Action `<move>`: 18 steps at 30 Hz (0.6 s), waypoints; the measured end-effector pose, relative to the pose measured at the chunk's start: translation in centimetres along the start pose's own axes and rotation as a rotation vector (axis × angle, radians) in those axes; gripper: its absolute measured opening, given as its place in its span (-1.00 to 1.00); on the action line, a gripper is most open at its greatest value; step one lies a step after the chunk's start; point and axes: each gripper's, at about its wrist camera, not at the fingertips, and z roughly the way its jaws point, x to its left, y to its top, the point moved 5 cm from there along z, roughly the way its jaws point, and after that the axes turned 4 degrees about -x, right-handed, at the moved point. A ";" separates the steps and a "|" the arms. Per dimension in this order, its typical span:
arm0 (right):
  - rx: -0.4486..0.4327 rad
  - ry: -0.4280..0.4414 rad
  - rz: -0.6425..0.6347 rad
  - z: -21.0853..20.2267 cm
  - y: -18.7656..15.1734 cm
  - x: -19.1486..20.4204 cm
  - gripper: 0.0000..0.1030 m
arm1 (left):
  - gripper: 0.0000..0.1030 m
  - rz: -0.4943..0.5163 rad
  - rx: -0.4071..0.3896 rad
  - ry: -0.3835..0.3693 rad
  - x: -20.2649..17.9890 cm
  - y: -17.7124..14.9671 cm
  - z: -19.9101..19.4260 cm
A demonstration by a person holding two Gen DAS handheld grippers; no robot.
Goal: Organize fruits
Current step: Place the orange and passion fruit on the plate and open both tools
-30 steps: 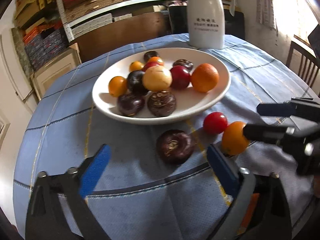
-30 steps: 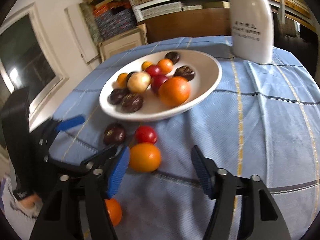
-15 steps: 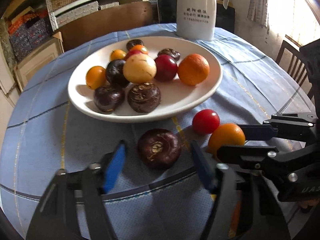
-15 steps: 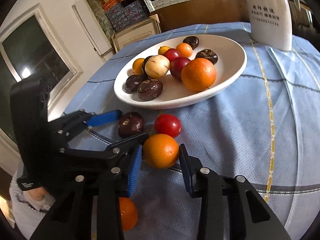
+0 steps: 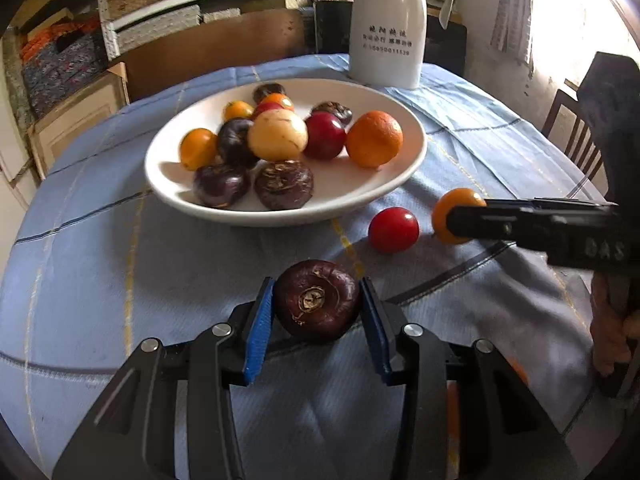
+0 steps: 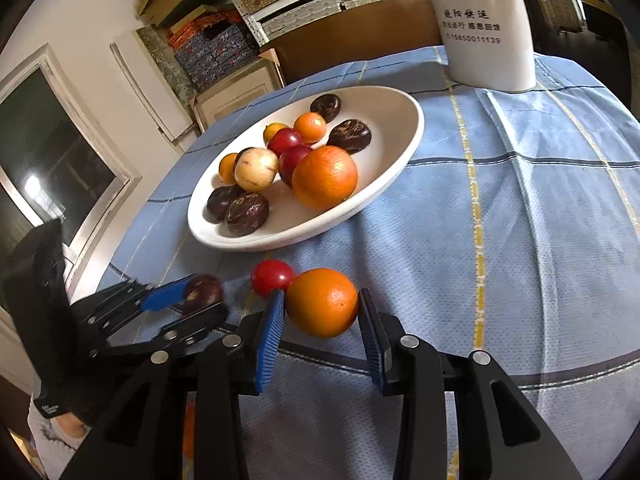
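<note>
My left gripper [image 5: 318, 300] is shut on a dark purple fruit [image 5: 317, 300] that rests on the blue tablecloth, in front of the white plate [image 5: 404, 168]. My right gripper [image 6: 322, 306] is shut on an orange [image 6: 322, 302] near the plate [image 6: 400, 148]; the orange also shows in the left wrist view [image 5: 452, 208]. A red fruit [image 5: 393, 229] lies loose on the cloth between them, touching the orange in the right wrist view [image 6: 272, 277]. The plate holds several fruits: oranges, red, purple and one pale yellow.
A tall white jug [image 5: 387, 20] stands behind the plate, also in the right wrist view [image 6: 484, 24]. A wooden chair [image 5: 576, 136] is at the right of the round table. Another orange fruit [image 6: 188, 428] lies low behind my right gripper. Shelves and boxes fill the background.
Both grippers moved forward and closed: the left onto the dark purple fruit, the right onto the orange. The red fruit stayed where it was.
</note>
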 end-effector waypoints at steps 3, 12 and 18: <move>-0.035 0.007 0.020 -0.9 0.5 -0.4 -0.27 | -0.20 -0.012 -0.039 0.022 0.3 -0.2 -1.7; -0.155 0.047 0.017 -4.7 3.0 0.5 -0.27 | -0.20 -0.080 -0.137 0.076 3.7 3.9 -4.5; -0.172 0.019 -0.009 -2.7 8.1 1.6 -0.27 | -0.20 -0.118 -0.153 0.112 5.7 8.6 -2.2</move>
